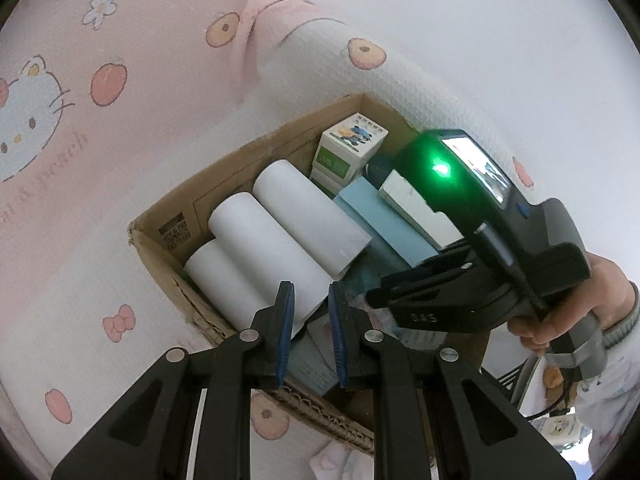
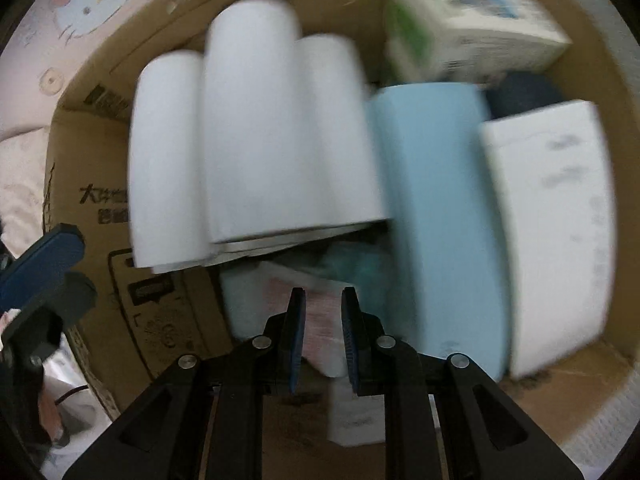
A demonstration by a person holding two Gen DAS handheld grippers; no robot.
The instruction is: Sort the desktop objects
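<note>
A cardboard box holds three white rolls lying side by side, a green-and-white carton, a light blue box and a white box. My left gripper hangs over the box's near rim, its jaws drawn almost together with nothing between them. One of its blue pads shows at the box's left wall. My right gripper points steeply down into the box, shut and empty, above a pink-and-white packet on the bottom. The right wrist view is motion-blurred.
The box sits on a pink and white cloth printed with cats and peaches. A hand holds the right gripper over the box's right half. A dark blue round thing lies in the far right corner.
</note>
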